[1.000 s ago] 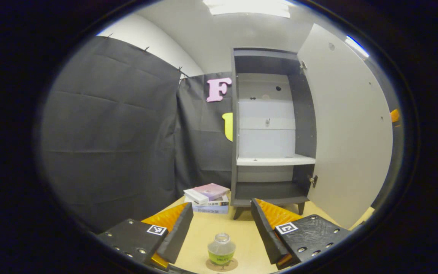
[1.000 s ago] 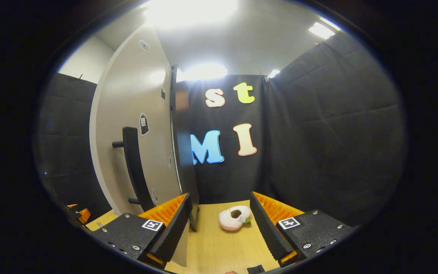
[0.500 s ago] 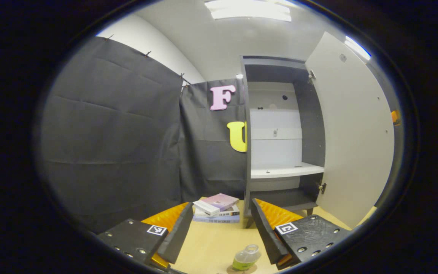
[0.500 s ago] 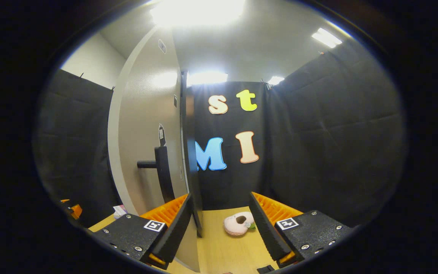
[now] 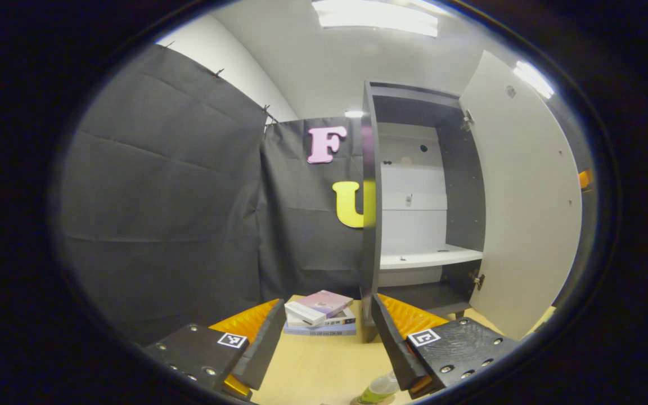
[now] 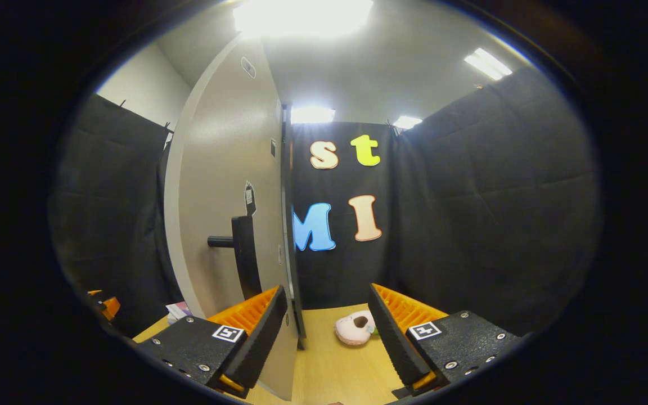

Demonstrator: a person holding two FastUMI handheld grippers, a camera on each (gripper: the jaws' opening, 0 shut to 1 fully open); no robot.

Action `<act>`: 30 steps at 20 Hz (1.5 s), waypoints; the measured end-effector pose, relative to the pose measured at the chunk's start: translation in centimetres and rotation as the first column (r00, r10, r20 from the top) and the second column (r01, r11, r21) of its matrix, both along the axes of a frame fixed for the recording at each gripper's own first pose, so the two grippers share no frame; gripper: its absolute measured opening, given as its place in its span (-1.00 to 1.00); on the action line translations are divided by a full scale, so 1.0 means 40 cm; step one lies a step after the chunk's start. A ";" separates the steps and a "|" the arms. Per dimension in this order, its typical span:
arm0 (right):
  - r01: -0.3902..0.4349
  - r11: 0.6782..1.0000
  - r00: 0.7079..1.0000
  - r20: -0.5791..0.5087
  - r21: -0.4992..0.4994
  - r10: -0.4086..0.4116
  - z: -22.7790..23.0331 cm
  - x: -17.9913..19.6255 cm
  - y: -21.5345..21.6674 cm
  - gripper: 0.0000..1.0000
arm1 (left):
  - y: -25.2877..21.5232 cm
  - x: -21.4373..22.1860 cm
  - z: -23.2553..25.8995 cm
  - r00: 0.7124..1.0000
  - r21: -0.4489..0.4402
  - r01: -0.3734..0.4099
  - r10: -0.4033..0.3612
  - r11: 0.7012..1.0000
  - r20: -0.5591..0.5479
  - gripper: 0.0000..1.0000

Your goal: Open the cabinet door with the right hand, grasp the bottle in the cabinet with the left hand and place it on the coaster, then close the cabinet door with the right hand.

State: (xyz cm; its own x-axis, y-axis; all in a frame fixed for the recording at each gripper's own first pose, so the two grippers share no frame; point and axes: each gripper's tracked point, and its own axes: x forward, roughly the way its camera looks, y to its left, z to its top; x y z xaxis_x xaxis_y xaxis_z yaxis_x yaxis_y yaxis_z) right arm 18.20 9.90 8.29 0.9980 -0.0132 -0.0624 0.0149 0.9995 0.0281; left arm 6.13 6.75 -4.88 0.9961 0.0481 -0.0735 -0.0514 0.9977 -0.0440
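The dark cabinet stands open with its pale door swung out to the right and bare shelves inside. A small clear bottle with a green label stands on a round coaster at the bottom edge of the left gripper view, partly behind a finger. My left gripper is open above and behind it, holding nothing. In the right gripper view the door is seen edge-on, with its dark bar handle to the left. My right gripper is open beside the door's edge, apart from the handle.
A stack of books lies on the wooden table left of the cabinet. A pink plush toy lies on the table ahead of the right gripper. Black cloth walls close the booth on all sides.
The left gripper has drawn back and turned left, so the bottle on the coaster slid toward the lower right edge. The right gripper view shifted, bringing the door's edge nearer centre.
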 end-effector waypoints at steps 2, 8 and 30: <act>-0.012 1.000 1.000 -0.001 -0.005 0.012 0.001 -0.004 0.040 0.82 | 0.018 0.009 -0.006 1.000 -0.004 0.007 -0.007 1.000 0.000 0.66; -0.052 0.999 0.999 -0.001 -0.011 0.052 0.001 -0.002 0.153 0.82 | 0.088 0.022 -0.035 1.000 -0.013 0.010 -0.011 1.000 -0.010 0.83; -0.215 0.977 0.976 0.037 0.004 0.214 -0.030 0.115 0.501 0.85 | 0.286 -0.036 -0.101 0.999 -0.027 -0.005 0.004 1.000 -0.052 0.75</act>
State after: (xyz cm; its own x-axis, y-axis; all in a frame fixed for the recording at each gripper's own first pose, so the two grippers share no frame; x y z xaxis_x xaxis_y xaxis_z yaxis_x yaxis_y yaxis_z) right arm 22.78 29.95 7.10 0.9791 0.2017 -0.0260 -0.2008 0.9791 0.0325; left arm 4.68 18.20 -8.93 0.9908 0.0500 -0.1260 -0.0589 0.9960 -0.0678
